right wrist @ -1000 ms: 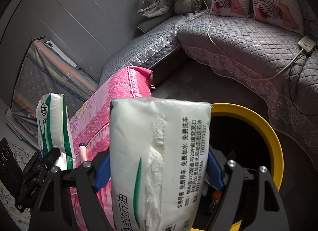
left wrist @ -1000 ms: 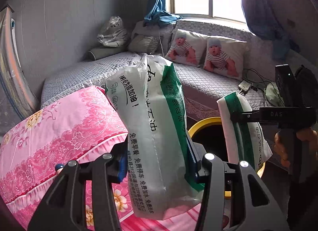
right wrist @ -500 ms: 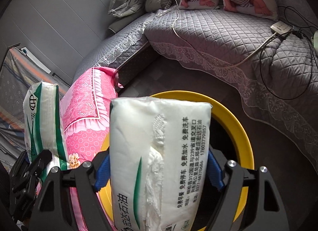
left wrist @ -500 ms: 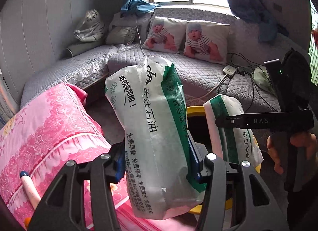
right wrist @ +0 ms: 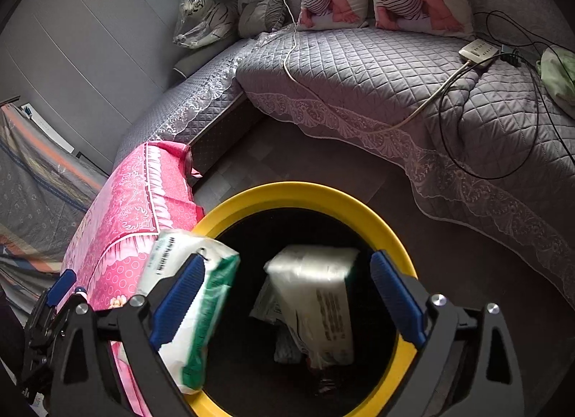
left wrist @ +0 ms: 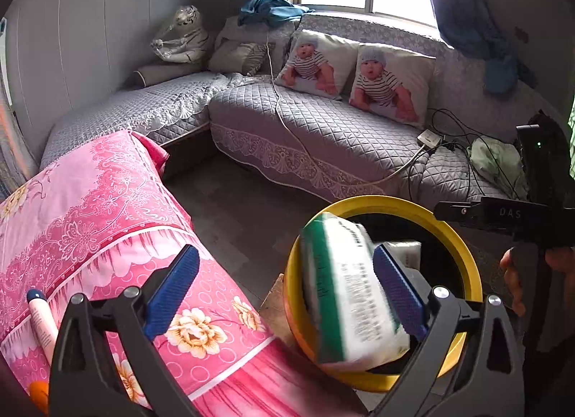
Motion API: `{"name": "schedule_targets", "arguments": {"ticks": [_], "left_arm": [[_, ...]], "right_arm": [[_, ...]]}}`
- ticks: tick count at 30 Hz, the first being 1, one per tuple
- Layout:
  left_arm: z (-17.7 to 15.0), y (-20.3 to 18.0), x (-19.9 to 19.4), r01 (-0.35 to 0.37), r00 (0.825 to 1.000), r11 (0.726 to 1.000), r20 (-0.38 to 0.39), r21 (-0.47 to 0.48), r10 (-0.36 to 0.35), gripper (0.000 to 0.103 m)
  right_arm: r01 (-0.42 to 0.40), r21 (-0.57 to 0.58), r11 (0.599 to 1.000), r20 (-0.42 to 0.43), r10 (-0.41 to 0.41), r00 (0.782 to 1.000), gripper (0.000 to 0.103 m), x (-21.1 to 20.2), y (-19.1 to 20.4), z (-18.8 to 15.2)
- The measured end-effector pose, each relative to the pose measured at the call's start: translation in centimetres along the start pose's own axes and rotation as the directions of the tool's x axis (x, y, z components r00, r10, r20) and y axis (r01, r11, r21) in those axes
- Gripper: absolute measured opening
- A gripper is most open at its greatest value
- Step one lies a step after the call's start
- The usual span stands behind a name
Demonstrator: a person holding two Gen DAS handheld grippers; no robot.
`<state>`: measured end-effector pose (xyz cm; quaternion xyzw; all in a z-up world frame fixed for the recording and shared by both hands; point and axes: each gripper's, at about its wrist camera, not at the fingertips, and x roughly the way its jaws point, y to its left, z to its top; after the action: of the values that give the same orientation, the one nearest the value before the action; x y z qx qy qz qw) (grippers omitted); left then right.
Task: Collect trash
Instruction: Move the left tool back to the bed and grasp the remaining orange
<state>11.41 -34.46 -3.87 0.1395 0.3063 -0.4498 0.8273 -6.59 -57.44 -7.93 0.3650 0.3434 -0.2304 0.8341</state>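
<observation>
While both claws open, two tissue packs sit blurred over the yellow bin (right wrist: 305,192).

Left gripper (left wrist: 284,295): jaws opening and spread wide; the green-striped pack (left wrist: 350,291) lies tilted between the blue pads (left wrist: 397,291), nearer the right one, over the bin's near rim; contact cannot be confirmed. Right gripper (right wrist: 287,300): jaws opening, pads clear of the white pack (right wrist: 316,295), which sits ahead between the fingers, inside the dark bin mouth. Left of both claws lies the pink floral cover (left wrist: 90,223) with a pen (left wrist: 41,320) on it. Beyond the bin stands the grey quilted sofa (right wrist: 377,68).
</observation>
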Motion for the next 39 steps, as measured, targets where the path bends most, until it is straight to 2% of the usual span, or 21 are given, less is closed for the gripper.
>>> {"name": "schedule_targets", "arguments": {"ticks": [4,9,13,16,21,26,35,36,39], "left_arm": [[-0.8,2.5,-2.1,-0.020,1.000,1.000,0.020,-0.003,0.020,0.093],[-2.9,6.8,-5.9,-0.088,0.995,0.996,0.045,-0.009,0.088,0.093],[-5.3,10.6,-9.6,-0.187,0.980,0.982,0.056,-0.025,0.188,0.094],[-7.5,14.0,-11.8,-0.256,0.965,0.965,0.032,-0.062,0.258,0.094],[-11.1,17.8,-13.5,-0.321,0.947,0.942,-0.028,-0.102,0.320,0.094],[-13.2,19.6,-13.2,-0.329,0.944,0.935,-0.079,-0.136,0.320,0.094],[-13.7,20.3,-10.9,-0.312,0.945,0.940,-0.152,-0.140,0.290,0.094],[-13.7,20.3,-10.7,-0.312,0.944,0.940,-0.158,-0.138,0.290,0.092],[-13.9,20.7,-10.0,-0.306,0.942,0.940,-0.191,-0.153,0.276,0.072]], "right_arm": [[-0.045,-0.014,0.999,-0.031,0.045,0.999,0.090,0.3,1.1,-0.5],[-0.121,-0.078,0.990,-0.080,0.115,0.990,0.090,1.2,5.4,-1.5],[-0.191,-0.135,0.972,-0.132,0.174,0.976,0.090,2.3,9.3,-2.4],[-0.222,-0.176,0.959,-0.160,0.194,0.968,0.090,2.9,12.2,-3.1],[-0.261,-0.227,0.938,-0.201,0.217,0.955,0.090,3.8,16.5,-4.0],[-0.279,-0.275,0.920,-0.229,0.219,0.948,0.090,4.1,19.4,-4.9],[-0.297,-0.320,0.900,-0.243,0.225,0.943,0.090,3.8,21.6,-5.5],[-0.298,-0.320,0.899,-0.245,0.226,0.943,0.090,3.8,21.6,-5.6],[-0.307,-0.322,0.896,-0.255,0.230,0.939,0.090,3.9,21.5,-5.8]]}}
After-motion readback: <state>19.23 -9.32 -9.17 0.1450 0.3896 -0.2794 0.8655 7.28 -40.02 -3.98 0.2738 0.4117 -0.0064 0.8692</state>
